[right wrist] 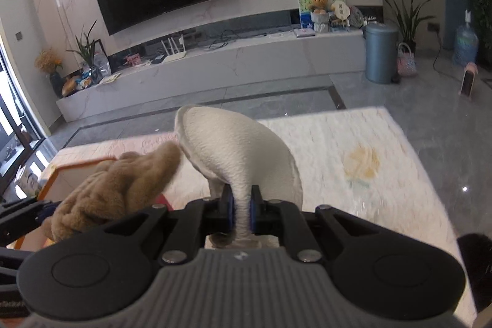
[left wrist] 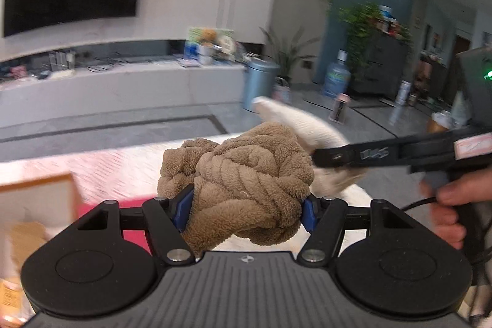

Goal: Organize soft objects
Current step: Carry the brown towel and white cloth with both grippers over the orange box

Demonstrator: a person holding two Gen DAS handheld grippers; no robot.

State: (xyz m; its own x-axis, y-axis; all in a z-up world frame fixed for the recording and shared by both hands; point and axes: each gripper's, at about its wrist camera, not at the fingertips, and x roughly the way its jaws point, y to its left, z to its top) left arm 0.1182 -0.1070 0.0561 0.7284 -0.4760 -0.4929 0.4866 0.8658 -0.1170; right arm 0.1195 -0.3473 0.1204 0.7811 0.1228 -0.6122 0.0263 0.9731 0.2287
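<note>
**Two soft pieces carried side by side above the rug**

From the left wrist: the left gripper (left wrist: 246, 209) is holding a bunched brown fleece cloth (left wrist: 236, 183), with the blue pads (left wrist: 183, 206) pressing into either flank of the wad. The jaws are standing wide because the bundle is bulky, and the squeeze is probably keeping the loose folds from falling apart. Just beyond and to the right of this gripper's tips, the right gripper (left wrist: 319, 157) is reaching in from the side, gripped by a person's hand (left wrist: 452, 205), with a white knitted piece (left wrist: 304, 125) sticking up past it. Below and left of the tips, a light box with an orange rim (left wrist: 40, 199) is sitting on a pale rug (left wrist: 129, 165); it is too blurred to tell what is in it.

From the right wrist: the right gripper (right wrist: 241, 212) is pinching the white knitted piece (right wrist: 233, 143) at a narrow neck, jaws nearly closed, so the wider part is fanning upward ahead of the tips. This thin pinch is likely enough for so light a thing. The brown fleece cloth (right wrist: 120, 186) is hanging just left of these tips, its end touching or nearly touching the white piece. The orange-rimmed box (right wrist: 77, 174) is lying behind the cloth, its contents hidden. The rug (right wrist: 353, 159) is spreading out ahead and right.
</note>
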